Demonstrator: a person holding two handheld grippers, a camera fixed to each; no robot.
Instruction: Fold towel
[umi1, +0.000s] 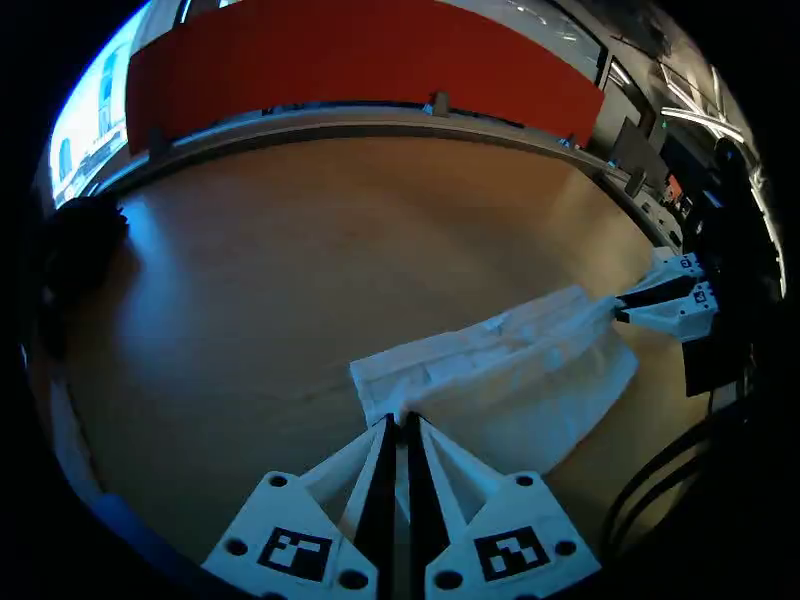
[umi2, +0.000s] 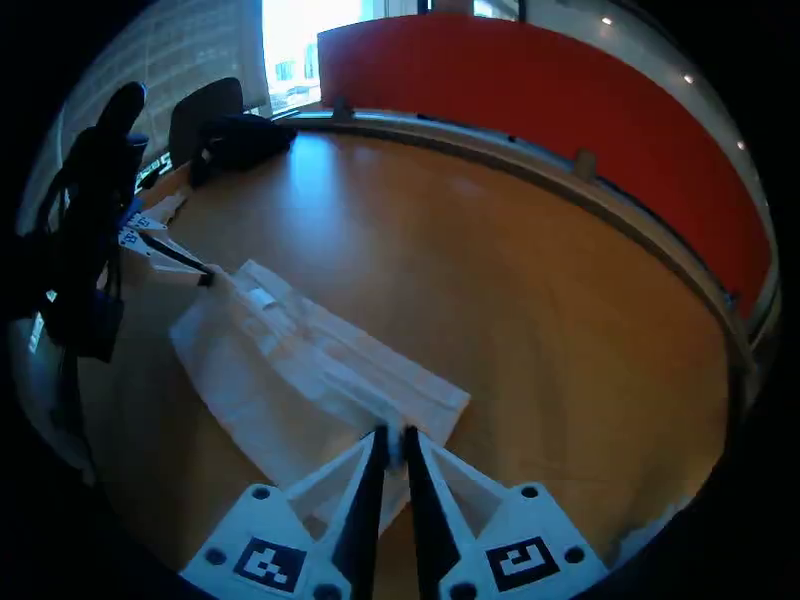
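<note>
The towel (umi1: 500, 370) is lying stretched across the wooden table (umi1: 300, 250), looking doubled lengthwise going by the layered edges. The left gripper (umi1: 400, 418) is clamping one corner, jaws closed with cloth pinched between them. The right gripper (umi2: 395, 435) is doing the same at the opposite end (fingers pressed together on the edge, only a thin gap). Gripping both ends at once is keeping the cloth taut and the edges lined up. I'm reading this as setup for bringing one end over to the other.
</note>
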